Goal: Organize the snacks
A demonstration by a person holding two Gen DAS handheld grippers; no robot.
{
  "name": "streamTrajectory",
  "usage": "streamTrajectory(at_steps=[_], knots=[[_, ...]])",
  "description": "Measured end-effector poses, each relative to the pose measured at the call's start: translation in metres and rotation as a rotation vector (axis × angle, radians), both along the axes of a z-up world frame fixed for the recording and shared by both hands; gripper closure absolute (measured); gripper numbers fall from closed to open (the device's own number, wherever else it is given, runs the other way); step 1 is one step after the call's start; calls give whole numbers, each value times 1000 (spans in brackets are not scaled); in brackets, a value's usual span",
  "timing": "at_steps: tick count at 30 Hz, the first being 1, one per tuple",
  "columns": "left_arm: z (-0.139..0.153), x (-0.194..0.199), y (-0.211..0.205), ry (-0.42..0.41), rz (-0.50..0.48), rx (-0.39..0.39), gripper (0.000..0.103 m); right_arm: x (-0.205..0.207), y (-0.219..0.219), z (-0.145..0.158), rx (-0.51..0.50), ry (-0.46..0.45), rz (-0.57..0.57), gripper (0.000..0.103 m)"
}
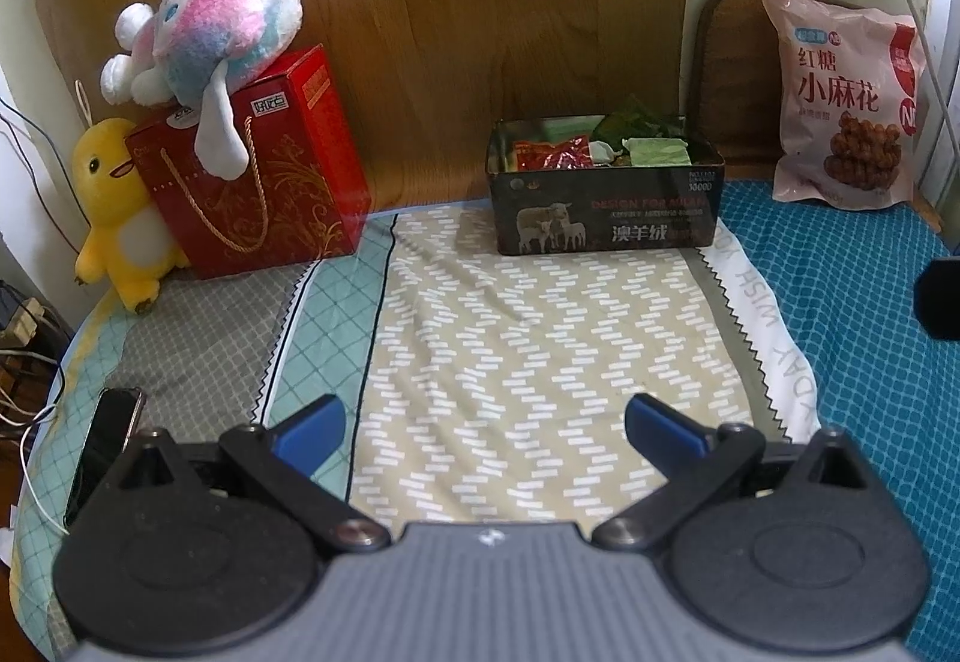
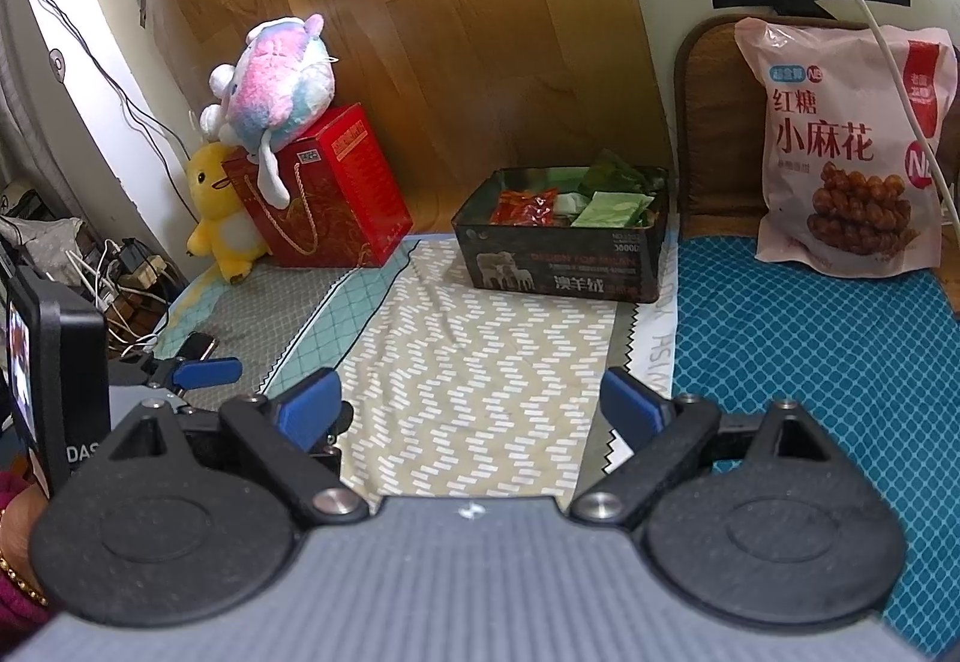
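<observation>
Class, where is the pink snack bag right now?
In both views the pink bag stands far right, leaning on the wall, right of the tin.

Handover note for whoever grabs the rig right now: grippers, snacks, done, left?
Left gripper: jaws open, empty, low over the bedspread.
Right gripper: jaws open, empty, beside the left one.
Tin: far end of the bedspread, lid off, already holding red and green snack packets.
Pink bag: outside the tin, upright against the brown pad to its right.
Done: small packets look tinned.
Left: probably only the pink bag; it looks too big for the tin.
</observation>
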State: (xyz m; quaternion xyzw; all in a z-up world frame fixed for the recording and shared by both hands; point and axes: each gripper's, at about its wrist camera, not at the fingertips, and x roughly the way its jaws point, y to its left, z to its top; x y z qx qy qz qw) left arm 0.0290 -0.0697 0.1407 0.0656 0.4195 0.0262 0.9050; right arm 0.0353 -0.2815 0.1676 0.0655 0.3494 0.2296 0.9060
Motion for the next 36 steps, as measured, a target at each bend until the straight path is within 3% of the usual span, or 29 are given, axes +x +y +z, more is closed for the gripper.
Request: streamTrajectory(at_steps=[36], knots=[[-3, 0, -7, 15, -27, 16, 0, -1, -8, -3, 8, 10, -22, 8]])
